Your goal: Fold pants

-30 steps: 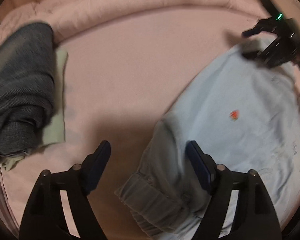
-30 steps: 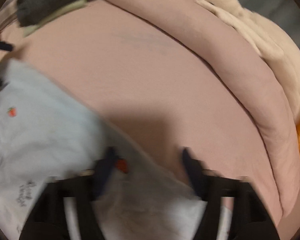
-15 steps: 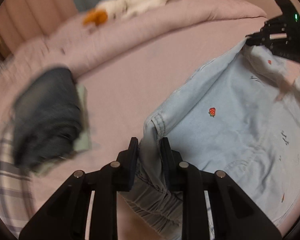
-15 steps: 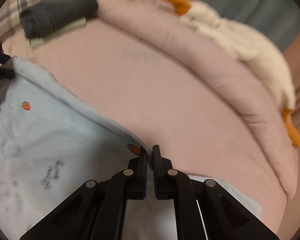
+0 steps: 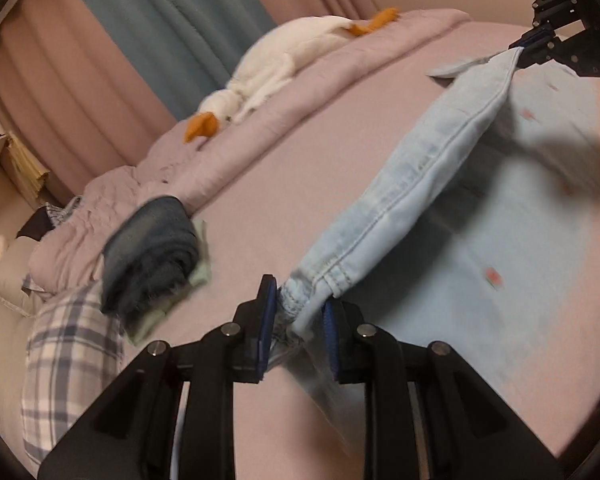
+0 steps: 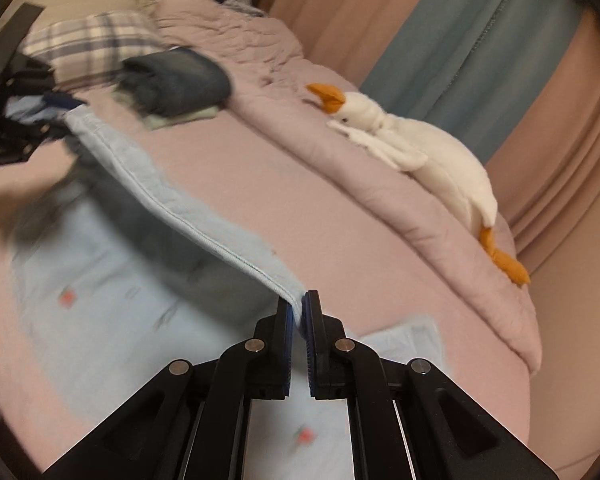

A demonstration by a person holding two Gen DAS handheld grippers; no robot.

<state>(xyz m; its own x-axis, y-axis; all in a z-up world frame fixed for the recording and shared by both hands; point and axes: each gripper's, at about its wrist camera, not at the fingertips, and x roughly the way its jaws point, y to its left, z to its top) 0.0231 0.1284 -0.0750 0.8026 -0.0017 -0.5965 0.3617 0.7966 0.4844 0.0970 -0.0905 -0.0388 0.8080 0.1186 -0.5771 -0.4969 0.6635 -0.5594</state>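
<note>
Pinching the elastic waistband end of the light-blue pants [image 5: 416, 184], left hand-held gripper [image 5: 298, 320] has its pads clamped on bunched fabric. Folded dark garment stack [image 5: 152, 248] sits left of it on the pink bed [image 5: 260, 184], next to a plaid pillow [image 5: 68, 344]. Pants edge is lifted taut between both grippers; the rest lies on the bed. Right hand-held gripper [image 6: 299, 314] is pressed together on the hem corner. Goose plush [image 6: 416, 160] lies on the rolled quilt [image 6: 380, 208], far right.

Both wrist cams low over bed [image 5: 284, 200], facing opposite ways, sharing pants [image 6: 188, 216].
</note>
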